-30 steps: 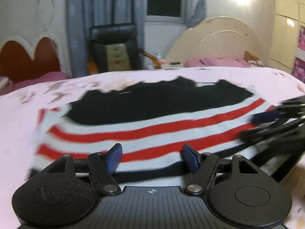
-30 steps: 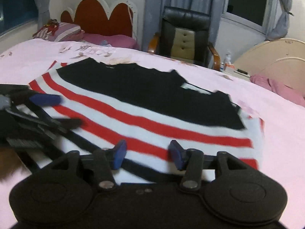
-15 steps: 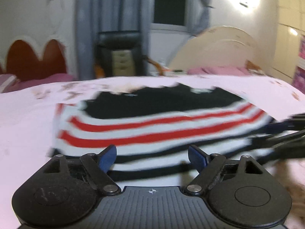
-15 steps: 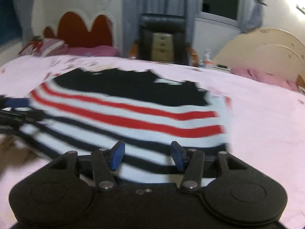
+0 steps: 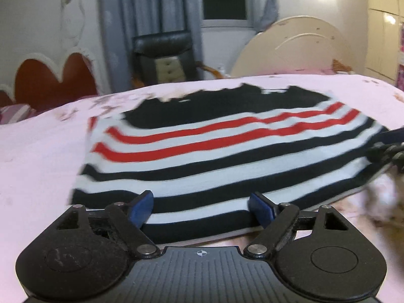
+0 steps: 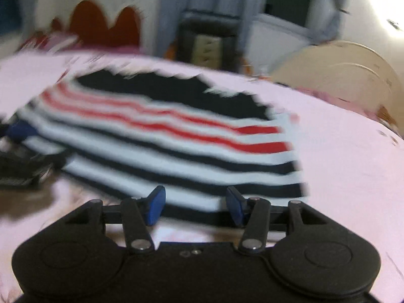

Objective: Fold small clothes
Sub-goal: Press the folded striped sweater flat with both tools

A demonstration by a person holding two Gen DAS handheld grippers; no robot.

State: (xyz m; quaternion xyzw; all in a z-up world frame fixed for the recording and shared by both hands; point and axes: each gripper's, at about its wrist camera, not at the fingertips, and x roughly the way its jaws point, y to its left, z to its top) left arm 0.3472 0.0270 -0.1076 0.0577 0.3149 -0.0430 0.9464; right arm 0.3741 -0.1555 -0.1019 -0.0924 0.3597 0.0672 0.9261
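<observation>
Presently between folds: striped shirt (image 5: 214, 151) flat on bed (image 5: 38, 151), near hem just ahead of both tools. Left tool (image 5: 200, 208) spread wide, having just opened further, nothing gripped. Right tool (image 6: 194, 205) half open, empty. Next, probably: drop to hem corners, pinch, carry hem toward far collar.

Black chair (image 5: 164, 58) before grey curtains (image 5: 141, 12); red headboard (image 5: 50, 78).
</observation>
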